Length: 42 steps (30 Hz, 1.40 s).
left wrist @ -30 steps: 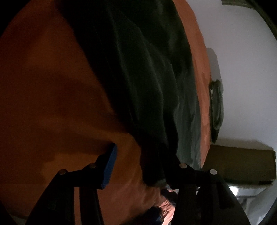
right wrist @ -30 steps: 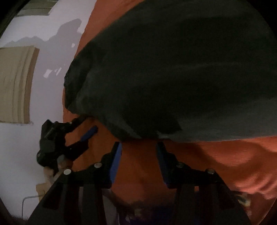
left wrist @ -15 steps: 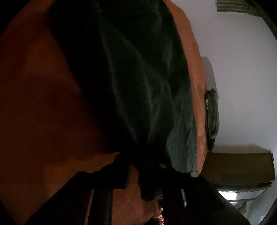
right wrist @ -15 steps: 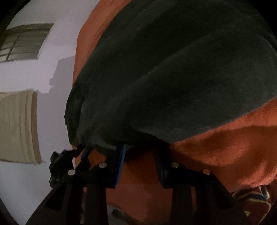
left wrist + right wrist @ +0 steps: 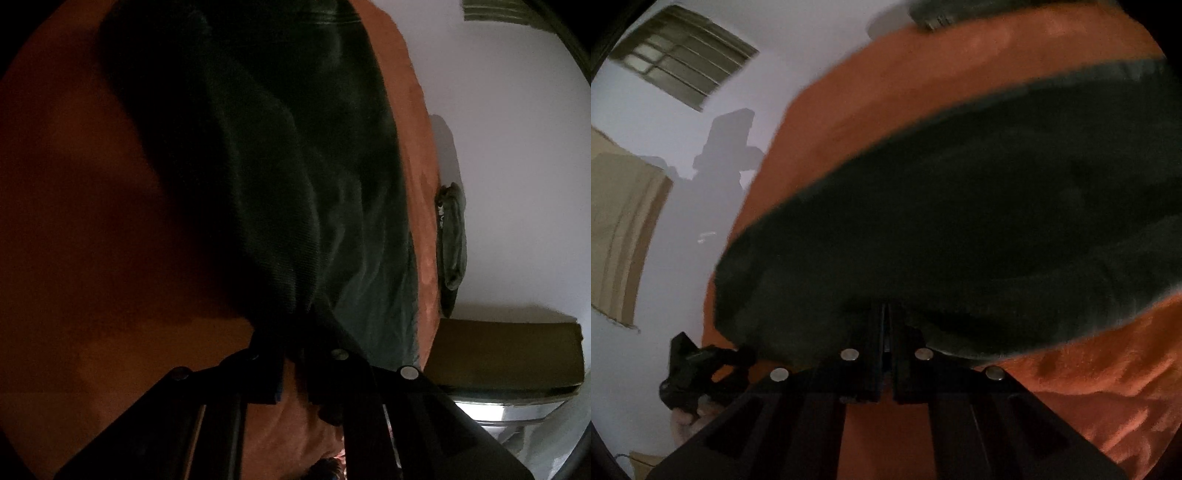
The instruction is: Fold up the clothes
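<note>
The garment lies on the blanket, stretching ahead of the left gripper, its near corner between the fingers. The right gripper meets its near edge; the left gripper sits to that tool's left.

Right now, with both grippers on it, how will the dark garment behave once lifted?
Probably floppy: the dark garment already lies in soft folds on the orange blanket. Likely to sag between the left gripper and right gripper. It looks light.
</note>
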Tool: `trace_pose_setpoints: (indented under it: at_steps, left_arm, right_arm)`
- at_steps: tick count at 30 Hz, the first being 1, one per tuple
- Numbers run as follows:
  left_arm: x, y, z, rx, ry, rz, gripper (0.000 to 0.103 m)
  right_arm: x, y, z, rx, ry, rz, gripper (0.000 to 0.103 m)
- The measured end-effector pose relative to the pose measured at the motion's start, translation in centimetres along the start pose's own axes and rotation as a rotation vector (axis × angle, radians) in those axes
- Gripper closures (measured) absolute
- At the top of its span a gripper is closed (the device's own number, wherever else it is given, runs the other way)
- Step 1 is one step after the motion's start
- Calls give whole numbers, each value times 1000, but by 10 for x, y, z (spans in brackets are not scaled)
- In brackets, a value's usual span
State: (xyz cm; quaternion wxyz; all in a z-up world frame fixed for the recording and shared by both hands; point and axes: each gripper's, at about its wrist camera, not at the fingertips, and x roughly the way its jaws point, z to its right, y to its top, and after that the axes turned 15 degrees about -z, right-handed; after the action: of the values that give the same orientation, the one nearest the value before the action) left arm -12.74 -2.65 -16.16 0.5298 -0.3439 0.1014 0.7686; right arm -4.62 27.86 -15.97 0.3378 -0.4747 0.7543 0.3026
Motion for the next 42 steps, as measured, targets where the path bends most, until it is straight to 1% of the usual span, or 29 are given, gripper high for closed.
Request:
trace_pose_setpoints:
  at_steps: [1, 2, 5, 7, 9, 13, 17, 19, 20, 21, 22, 23, 24, 25, 27, 28, 29, 30, 33, 34, 35, 38, 39, 40, 42]
  left_arm:
    - [2, 1, 0, 3, -2, -1, 94]
    - [3, 0, 0, 8, 4, -1, 93]
    - [2, 0, -4, 14, 12, 0, 91]
    - [5, 0, -6, 7, 8, -2, 90]
    - [6, 0, -9, -1, 3, -5, 90]
    - [3, 1, -15, -2, 4, -11, 90]
    - [7, 6, -18, -14, 6, -33, 90]
    - [8, 8, -20, -22, 6, -44, 90]
    - [9, 8, -21, -22, 7, -48, 90]
    - [9, 8, -21, -17, 13, -50, 90]
    - [8, 7, -21, -10, 21, -52, 90]
    - [8, 6, -21, -2, 29, -54, 90]
    - [8, 5, -21, 1, 35, -57, 88]
    - [8, 4, -22, 2, 40, -60, 87]
    - [8, 3, -25, -6, 33, -69, 85]
    - [8, 3, -27, -10, 29, -72, 85]
    - [8, 3, -28, -13, 24, -74, 85]
    - [7, 3, -29, -16, 19, -77, 85]
    - [13, 9, -26, -14, 17, -80, 85]
    - [17, 12, -23, -10, 19, -81, 85]
    - [20, 16, -20, -6, 21, -81, 85]
    - [20, 15, -23, -7, 19, -79, 85]
    - [19, 15, -23, -8, 18, -79, 85]
    - [19, 15, -24, -10, 17, -80, 85]
    - [18, 15, -26, -15, 17, -80, 84]
  right_arm:
    - [6, 4, 2, -7, -5, -12, 102]
    - [7, 6, 2, -34, -29, -17, 102]
    - [2, 9, 1, -139, -123, -21, 102]
    - [0, 9, -4, -183, -177, -22, 102]
    - [2, 8, -10, -201, -205, -26, 102]
    - [-10, 5, -9, -251, -278, -36, 102]
    - [-28, -2, -17, -386, -446, -27, 101]
    - [-32, -9, -30, -482, -549, -20, 101]
    - [-35, -15, -37, -544, -616, -9, 101]
    - [-38, -23, -44, -611, -689, 5, 97]
    - [-39, -31, -50, -677, -756, 22, 81]
    - [-37, -43, -59, -775, -841, 44, 69]
    - [-33, -56, -68, -884, -917, 70, 49]
    - [-28, -70, -74, -988, -978, 96, 44]
    - [-17, -97, -80, -1173, -1076, 118, 44]
    - [-11, -112, -81, -1266, -1103, 110, 44]
    - [-4, -127, -82, -1361, -1121, 93, 44]
    - [2, -139, -83, -1431, -1120, 80, 44]
    - [18, -167, -86, -1588, -1095, 46, 46]
    - [24, -173, -85, -1622, -1093, 31, 51]
    - [31, -178, -84, -1658, -1091, 15, 53]
    - [46, -181, -80, -1702, -1103, -8, 61]
    - [50, -181, -79, -1708, -1111, -12, 67]
    - [54, -180, -77, -1714, -1121, -14, 69]
    - [59, -178, -74, -1726, -1141, -8, 69]
